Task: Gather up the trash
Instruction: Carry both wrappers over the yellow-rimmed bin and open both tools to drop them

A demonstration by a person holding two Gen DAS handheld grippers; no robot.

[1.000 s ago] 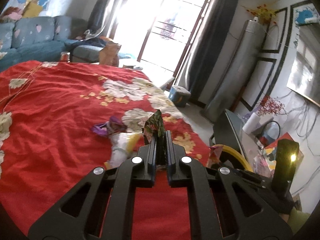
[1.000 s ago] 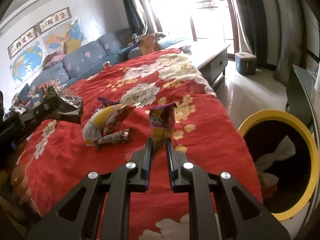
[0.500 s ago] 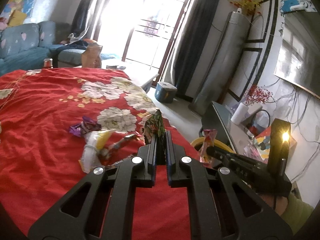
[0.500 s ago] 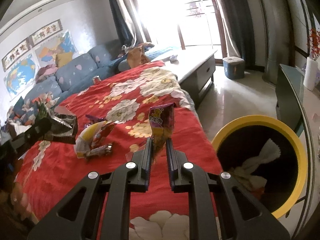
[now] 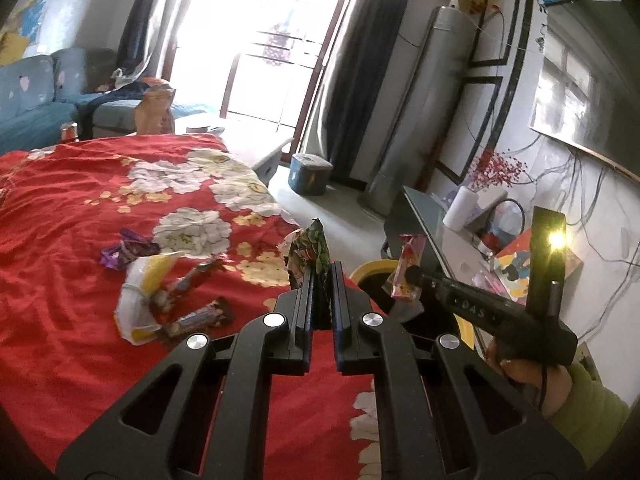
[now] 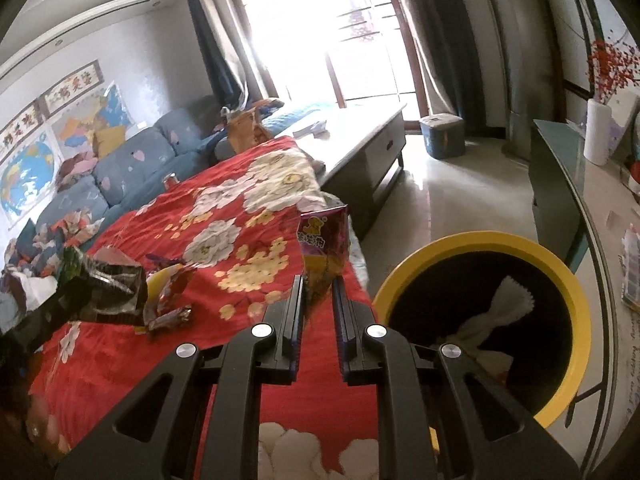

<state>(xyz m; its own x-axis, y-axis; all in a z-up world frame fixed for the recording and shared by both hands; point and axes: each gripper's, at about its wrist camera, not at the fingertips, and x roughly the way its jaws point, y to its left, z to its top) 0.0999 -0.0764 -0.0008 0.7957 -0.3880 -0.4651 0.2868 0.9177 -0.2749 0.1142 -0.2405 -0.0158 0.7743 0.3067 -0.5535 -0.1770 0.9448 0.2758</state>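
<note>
My left gripper (image 5: 320,270) is shut on a green and dark snack wrapper (image 5: 310,250), held above the red floral cloth (image 5: 60,220). It also shows in the right wrist view (image 6: 108,288) at the left. My right gripper (image 6: 319,284) is shut on a purple snack packet (image 6: 325,248), next to the yellow-rimmed black bin (image 6: 480,240). The packet also shows in the left wrist view (image 5: 408,266), above the bin rim (image 5: 366,270). White paper (image 6: 508,304) lies in the bin.
Loose wrappers lie on the cloth: a yellow-white bag (image 5: 140,292), chocolate bars (image 5: 200,316) and a purple wrapper (image 5: 124,250). A glass side table (image 6: 600,216) stands right of the bin. A low white table (image 6: 360,136), a blue sofa (image 6: 112,172) and a blue box (image 5: 310,172) lie beyond.
Both grippers have swung right toward the bin with their wrappers. The bin now fills more of the right wrist view, and the purple packet sits close by its rim.
</note>
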